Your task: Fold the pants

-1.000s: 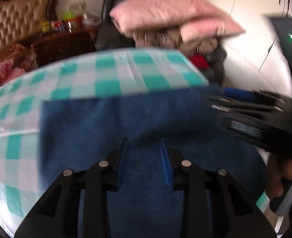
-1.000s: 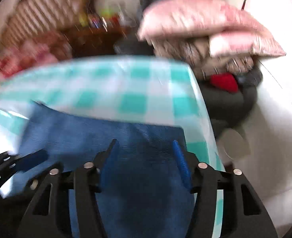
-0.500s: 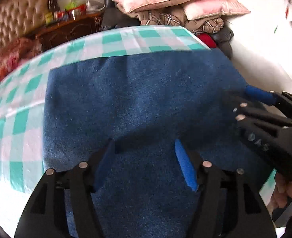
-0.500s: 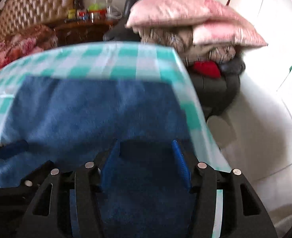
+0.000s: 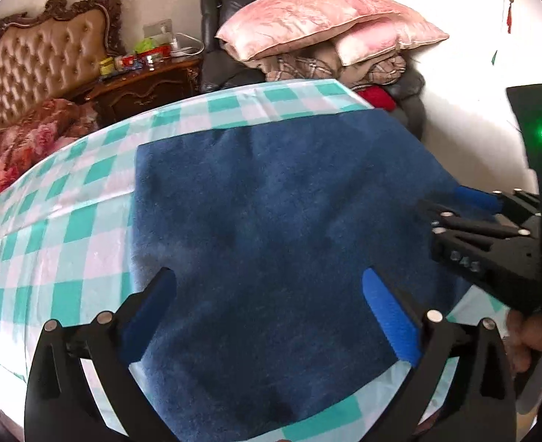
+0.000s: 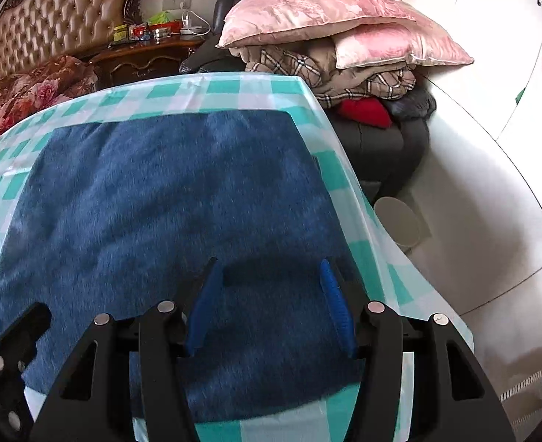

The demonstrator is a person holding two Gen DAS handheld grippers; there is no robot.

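The blue pants (image 5: 271, 228) lie flat as a folded rectangle on the green-and-white checked worktop (image 5: 68, 228), reaching close to its right edge. The left gripper (image 5: 267, 294) hangs above the near part of the cloth, fingers spread wide, holding nothing. The right gripper (image 6: 269, 287) hovers over the near right part of the pants, its blue pads (image 6: 335, 305) apart and free of fabric. Beyond the worktop, pink pillows (image 6: 330, 14) top a pile of bedding, with a tufted headboard (image 5: 31, 62) and a cluttered wooden nightstand (image 5: 145, 84) to the left.
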